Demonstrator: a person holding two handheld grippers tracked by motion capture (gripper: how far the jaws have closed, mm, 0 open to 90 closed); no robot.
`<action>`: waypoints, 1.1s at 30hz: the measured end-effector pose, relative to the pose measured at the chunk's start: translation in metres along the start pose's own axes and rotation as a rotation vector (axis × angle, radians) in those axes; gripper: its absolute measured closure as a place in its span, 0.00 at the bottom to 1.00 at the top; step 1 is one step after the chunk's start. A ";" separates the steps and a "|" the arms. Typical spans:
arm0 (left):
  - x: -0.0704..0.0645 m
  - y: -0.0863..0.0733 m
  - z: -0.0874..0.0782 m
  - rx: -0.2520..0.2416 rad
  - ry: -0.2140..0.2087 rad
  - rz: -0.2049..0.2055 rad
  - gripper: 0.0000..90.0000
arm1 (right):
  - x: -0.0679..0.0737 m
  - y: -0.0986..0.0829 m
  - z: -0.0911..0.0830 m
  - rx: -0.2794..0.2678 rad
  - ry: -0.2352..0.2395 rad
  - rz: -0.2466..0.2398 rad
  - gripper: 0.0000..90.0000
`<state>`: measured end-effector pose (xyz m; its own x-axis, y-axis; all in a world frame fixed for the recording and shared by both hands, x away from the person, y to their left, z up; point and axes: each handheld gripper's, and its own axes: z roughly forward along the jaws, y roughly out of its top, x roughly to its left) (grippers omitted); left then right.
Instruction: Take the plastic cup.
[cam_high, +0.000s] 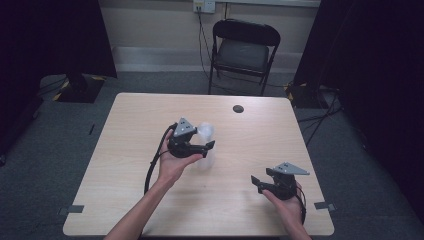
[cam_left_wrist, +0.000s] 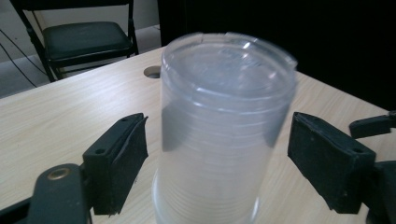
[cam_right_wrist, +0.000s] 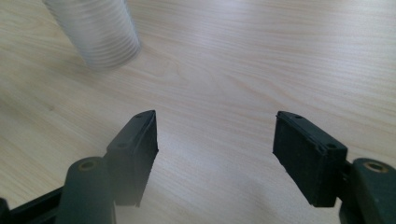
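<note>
Cups (cam_left_wrist: 219, 135) stacked upside down stand on the surface (cam_high: 150, 130) between the left gripper's (cam_high: 209, 145) wide-open fingers (cam_left_wrist: 116, 163), ready for grabbing. Right gripper (cam_high: 256, 183) waits open, holding nothing.

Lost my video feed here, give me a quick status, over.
Left claw open around the stack of clear cups, not gripping. Right claw open, empty, above bare table. Nothing in the way.

1 stack of clear cups (cam_left_wrist: 224, 130), 2 claws (cam_high: 207, 146) (cam_high: 257, 183), 1 table (cam_high: 135, 125), 1 chair (cam_high: 242, 50).
</note>
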<state>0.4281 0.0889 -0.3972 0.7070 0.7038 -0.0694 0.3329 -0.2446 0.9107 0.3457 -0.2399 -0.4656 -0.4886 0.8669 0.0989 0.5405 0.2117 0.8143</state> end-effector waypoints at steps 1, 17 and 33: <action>0.000 0.000 0.000 0.000 0.000 0.000 0.22 | 0.000 0.000 0.000 0.000 0.000 0.000 0.34; 0.009 -0.010 0.021 0.032 -0.018 -0.004 0.19 | -0.005 -0.005 -0.004 -0.015 0.004 0.025 0.35; 0.011 -0.014 0.026 0.045 -0.012 0.022 0.32 | -0.010 -0.007 -0.006 -0.021 0.016 0.060 0.35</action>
<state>0.4469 0.0826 -0.4212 0.7219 0.6898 -0.0548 0.3446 -0.2898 0.8929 0.3426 -0.2524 -0.4689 -0.4670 0.8702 0.1567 0.5549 0.1504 0.8182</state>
